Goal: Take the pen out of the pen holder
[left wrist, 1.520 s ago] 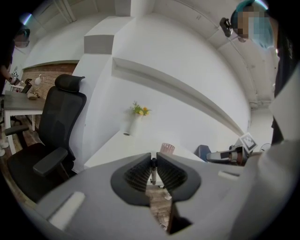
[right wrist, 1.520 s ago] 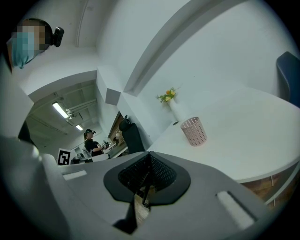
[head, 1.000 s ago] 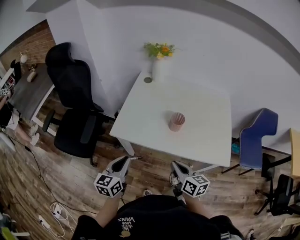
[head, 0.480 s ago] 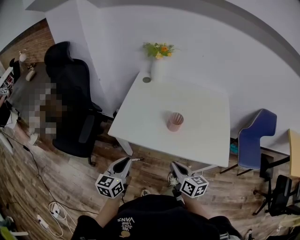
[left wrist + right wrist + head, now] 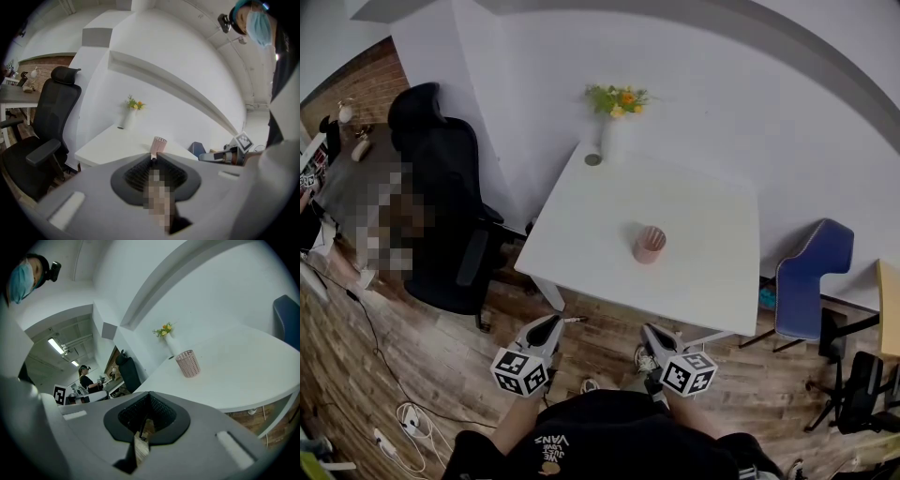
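Where the wooden floor (image 5: 441, 375) meets the white wall (image 5: 722, 94), one white table (image 5: 712, 281) stands, its top mostly bare. Chairs, two counted: one black office chair (image 5: 450, 197) off the table's left side, one blue chair (image 5: 811, 272) off its right. Tongs, two: left tongs (image 5: 153, 158) and right tongs (image 5: 149, 393), both held low over the floor, short of the table's near edge. Both have their jaws pressed together at the tips with nothing between them. Vase (image 5: 607, 139), one, white, with yellow-orange flowers (image 5: 621, 97), at the table's far left corner; one small round item (image 5: 593, 159) just beside it, kind not clear. Pen holder (image 5: 650, 244), one, pink mesh, upright near the table's middle, well apart from both tongs, ahead of and above them. It lines up more with the right tongs, so the right hand is likely the nearer. Pen: none shows above the rim in any view, so the count cannot be told. If one is inside, it probably stands on end, and the pull would go upward.
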`<state>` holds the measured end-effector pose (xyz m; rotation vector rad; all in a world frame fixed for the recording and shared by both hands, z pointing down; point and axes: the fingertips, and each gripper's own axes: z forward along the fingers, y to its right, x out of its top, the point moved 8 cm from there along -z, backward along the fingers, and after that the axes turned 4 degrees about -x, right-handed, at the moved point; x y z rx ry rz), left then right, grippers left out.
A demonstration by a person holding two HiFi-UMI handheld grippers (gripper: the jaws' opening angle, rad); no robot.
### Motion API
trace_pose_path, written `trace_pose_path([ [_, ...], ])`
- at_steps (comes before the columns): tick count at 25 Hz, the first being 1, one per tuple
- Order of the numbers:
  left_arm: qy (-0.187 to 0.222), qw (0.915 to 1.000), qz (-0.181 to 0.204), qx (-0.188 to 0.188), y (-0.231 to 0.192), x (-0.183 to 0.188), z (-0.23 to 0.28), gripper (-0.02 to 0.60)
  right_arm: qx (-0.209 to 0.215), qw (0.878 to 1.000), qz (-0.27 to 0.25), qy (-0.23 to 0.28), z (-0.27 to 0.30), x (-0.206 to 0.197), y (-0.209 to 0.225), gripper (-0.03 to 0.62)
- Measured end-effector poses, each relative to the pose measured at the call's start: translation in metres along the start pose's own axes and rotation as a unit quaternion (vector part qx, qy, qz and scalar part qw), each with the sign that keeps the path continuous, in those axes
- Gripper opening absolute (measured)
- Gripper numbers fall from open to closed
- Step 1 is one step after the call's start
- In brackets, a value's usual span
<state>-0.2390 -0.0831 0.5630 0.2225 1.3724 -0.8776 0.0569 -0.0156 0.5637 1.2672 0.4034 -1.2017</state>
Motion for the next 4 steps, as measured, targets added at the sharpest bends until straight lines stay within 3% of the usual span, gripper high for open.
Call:
trace_pose_path([
  [4,-0.002,1.0000,0.000,-0.003,0.0011,-0.0005,0.0024,0.089,0.001,1.000,0.002,0.001,0.0003,0.0008,0.0011,0.003],
])
